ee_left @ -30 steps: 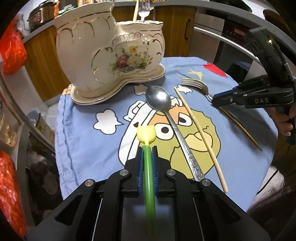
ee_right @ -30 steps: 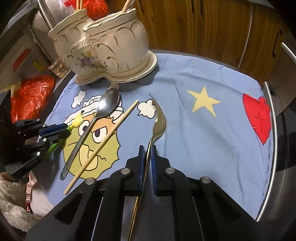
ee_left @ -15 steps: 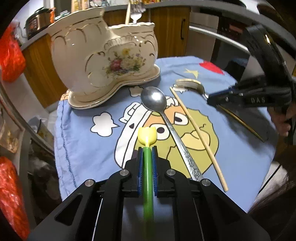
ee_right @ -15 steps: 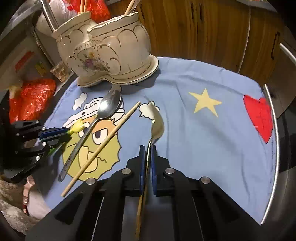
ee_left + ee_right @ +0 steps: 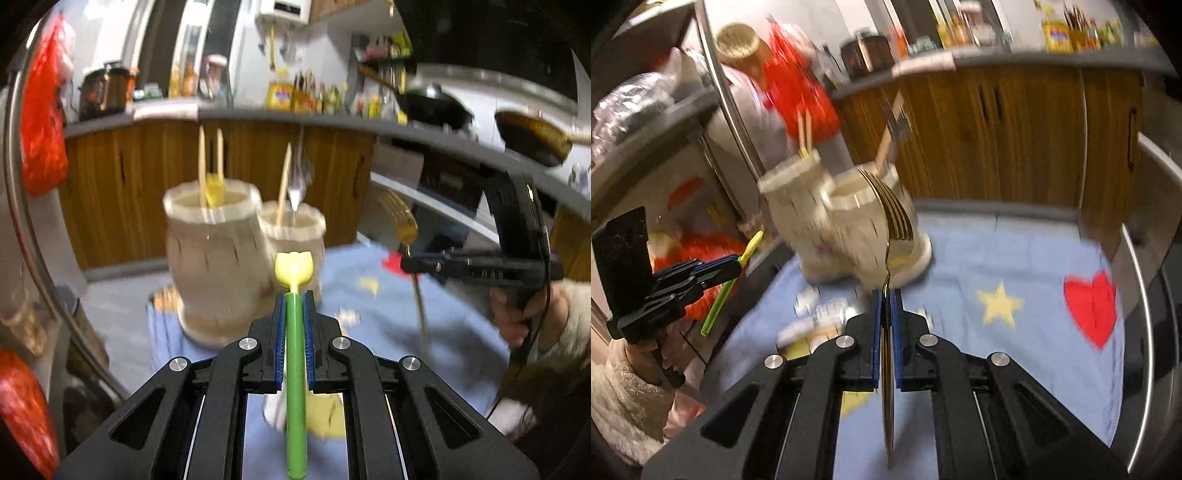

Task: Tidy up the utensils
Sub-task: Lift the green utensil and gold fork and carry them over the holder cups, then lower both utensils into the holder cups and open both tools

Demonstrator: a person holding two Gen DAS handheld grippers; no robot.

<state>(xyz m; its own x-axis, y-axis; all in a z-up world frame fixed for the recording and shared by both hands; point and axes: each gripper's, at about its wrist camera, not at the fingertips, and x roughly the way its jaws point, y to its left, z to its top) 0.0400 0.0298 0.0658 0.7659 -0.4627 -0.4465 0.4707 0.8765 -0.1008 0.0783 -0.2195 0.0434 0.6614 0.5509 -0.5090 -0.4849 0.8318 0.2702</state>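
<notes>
My left gripper (image 5: 294,295) is shut on a green-handled utensil with a yellow tulip tip (image 5: 294,266), held in the air and pointing at the cream double holder (image 5: 218,273). My right gripper (image 5: 885,293) is shut on a gold fork (image 5: 892,218), tines up, lifted in front of the holder (image 5: 827,229). The holder's taller pot has chopsticks and a yellow piece; the shorter pot has a chopstick and a silver fork. The right gripper also shows in the left wrist view (image 5: 410,264), the left one in the right wrist view (image 5: 737,264).
The holder stands at the back left of the table on a blue cartoon cloth (image 5: 1015,266). Wooden cabinets (image 5: 1034,133) are behind. Red bags (image 5: 40,125) hang at the left. A steel rail (image 5: 1145,295) rims the table's right side.
Both grippers have lifted their utensils off the cloth and tilted up toward the holder. The spoon and loose chopstick on the cloth are out of clear view.
</notes>
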